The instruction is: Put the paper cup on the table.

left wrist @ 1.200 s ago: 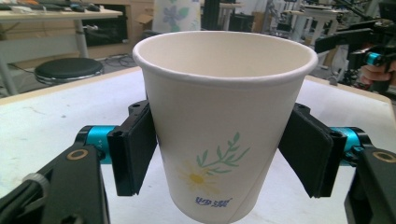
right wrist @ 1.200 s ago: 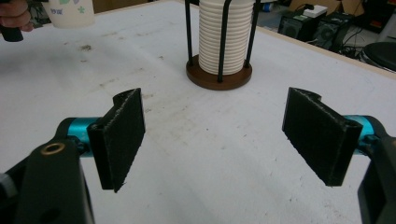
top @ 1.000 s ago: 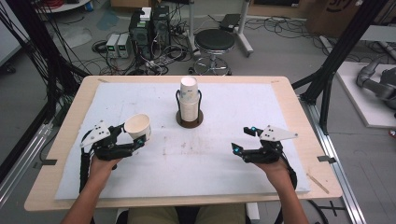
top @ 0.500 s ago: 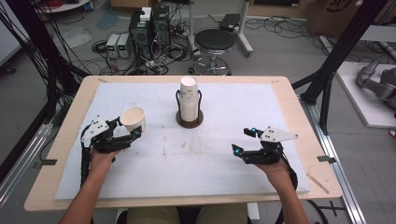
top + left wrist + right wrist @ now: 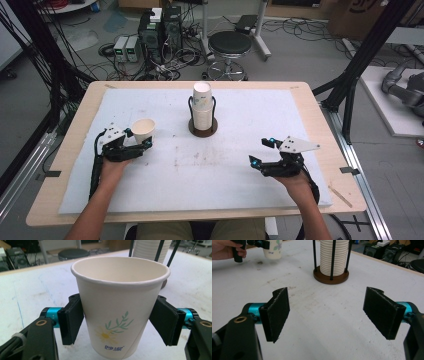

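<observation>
While the high view shows the cup only as a small white shape, the left gripper view shows it big and close, with a daisy and green leaves printed on its side. The left gripper (image 5: 141, 145) holds this paper cup (image 5: 120, 305) upright between its two black pads, one pressing on each side. The pads (image 5: 72, 318) sit about halfway down the cup wall.

The right gripper (image 5: 327, 315) has its jaws wide apart with nothing between them. It hangs just over the white mat. Its own view looks past the pads to the cup stack (image 5: 334, 256) in a rack with thin black rods on a round brown base. Far off to the upper left of that view, a hand (image 5: 225, 248) holds the other gripper with the cup.

From above, the right gripper (image 5: 262, 152) is well apart from the left one, with the cup stack (image 5: 202, 107) standing beyond and between them. A white mat (image 5: 200, 175) covers the wooden table (image 5: 320, 120). Behind the table stand a black stool (image 5: 229, 45), boxes with many cables, and black frame poles.
</observation>
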